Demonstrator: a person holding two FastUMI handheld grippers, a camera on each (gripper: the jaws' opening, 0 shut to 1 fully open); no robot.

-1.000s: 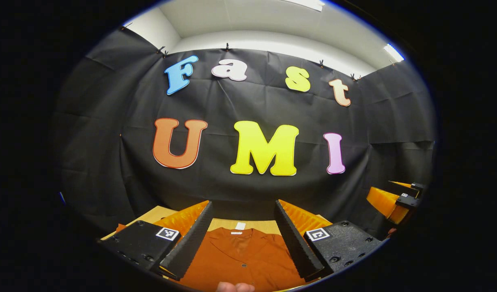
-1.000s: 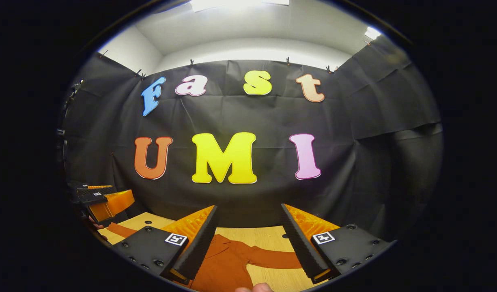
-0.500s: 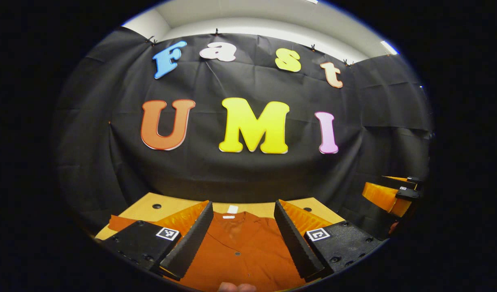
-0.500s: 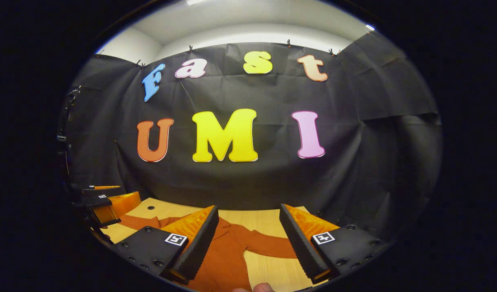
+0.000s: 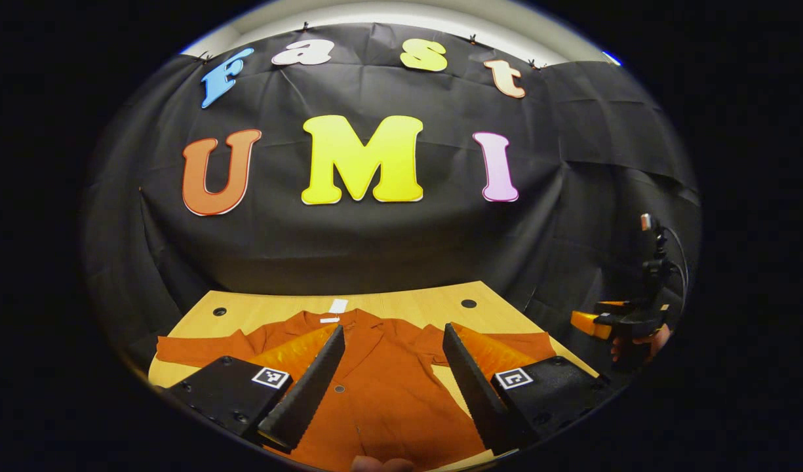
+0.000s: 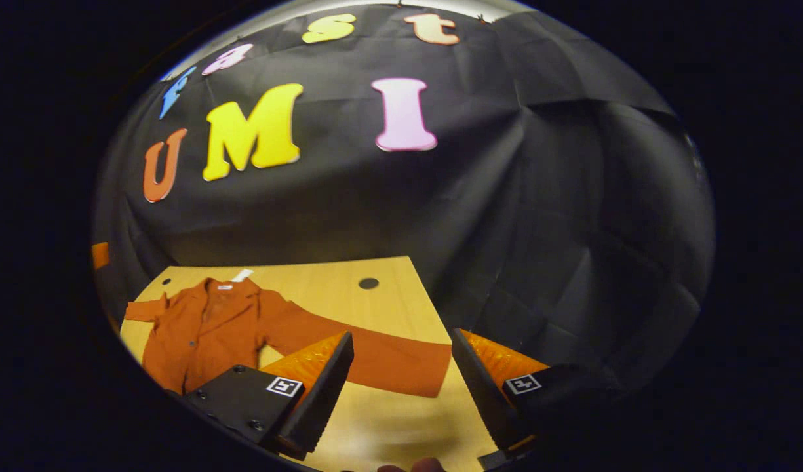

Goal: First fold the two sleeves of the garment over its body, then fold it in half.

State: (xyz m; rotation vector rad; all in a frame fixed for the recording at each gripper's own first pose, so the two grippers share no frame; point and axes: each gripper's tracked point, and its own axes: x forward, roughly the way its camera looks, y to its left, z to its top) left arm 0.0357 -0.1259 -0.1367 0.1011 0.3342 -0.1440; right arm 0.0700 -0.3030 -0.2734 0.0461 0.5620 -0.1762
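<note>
an orange garment (image 5: 381, 387) lies flat on a wooden table (image 5: 408, 305), collar toward the far wall and both sleeves spread out, so no fold is made yet. the left tool (image 5: 391, 380) hovers open above its body. the right tool (image 6: 401, 387), also open and empty, faces the right sleeve (image 6: 375, 357), which likely needs gripping near its cuff first.

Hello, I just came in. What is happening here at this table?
A person holds a two-finger gripper in each hand above a wooden table. An orange garment lies flat on it, front up, with both sleeves spread out, so no fold is made yet. The left gripper is open over the garment's body. The right gripper is open near the end of the right sleeve, not gripping it.
</note>
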